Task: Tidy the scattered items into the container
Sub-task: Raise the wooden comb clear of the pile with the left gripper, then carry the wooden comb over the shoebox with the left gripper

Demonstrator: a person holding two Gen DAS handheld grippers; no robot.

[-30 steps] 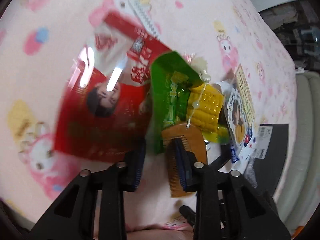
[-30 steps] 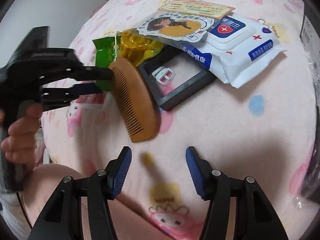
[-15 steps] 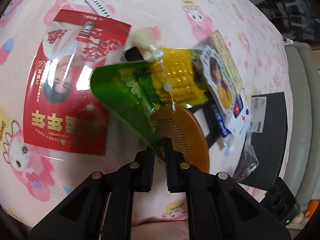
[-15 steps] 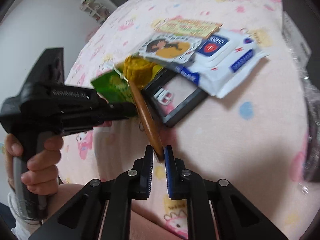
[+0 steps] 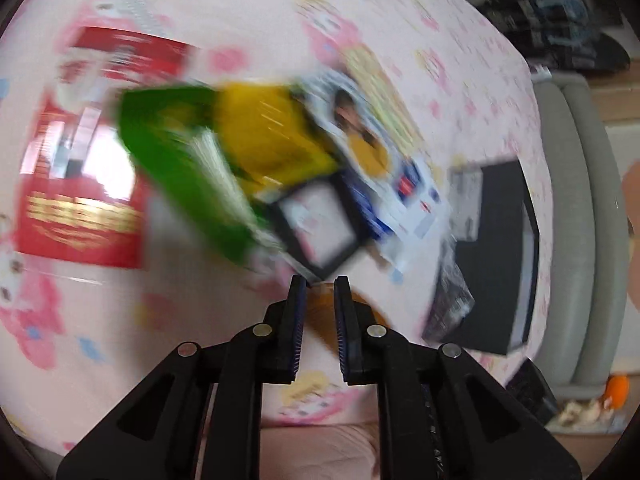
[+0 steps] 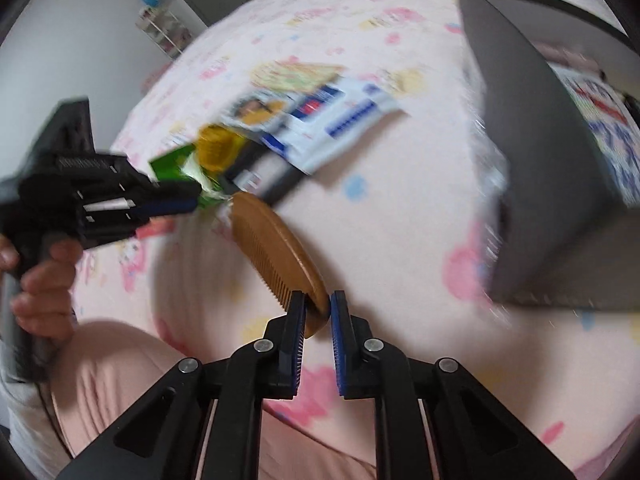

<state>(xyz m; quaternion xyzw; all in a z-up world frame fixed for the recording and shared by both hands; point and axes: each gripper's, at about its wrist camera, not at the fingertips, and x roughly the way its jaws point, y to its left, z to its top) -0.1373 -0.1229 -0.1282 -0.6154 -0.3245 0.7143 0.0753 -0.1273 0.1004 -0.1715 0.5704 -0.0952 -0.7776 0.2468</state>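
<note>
With the right gripper (image 6: 317, 307) clamped on the wooden comb (image 6: 276, 246) and the left gripper (image 5: 320, 286) pinching the green corn packet (image 5: 192, 160), both lifted, nothing visibly sits in the dark container (image 6: 532, 168) yet; wipes pack (image 6: 340, 120), red packet (image 5: 88, 152) remain.

blur: green-yellow corn packet (image 5: 224, 152), red packet (image 5: 92, 168) smearing, print unreadable | cut off: grey container (image 6: 552, 184) running past right edge | hidden: comb (image 5: 320, 308) mostly behind left gripper (image 5: 320, 284)

The wooden comb (image 6: 276, 248) is showing a smooth, matt brown finish. The green-and-yellow packet (image 5: 224, 152) is gleaming like glossy plastic film, the pink cloth (image 6: 400, 216) is looking soft, and the grey container (image 6: 532, 152) is looking matt.
</note>
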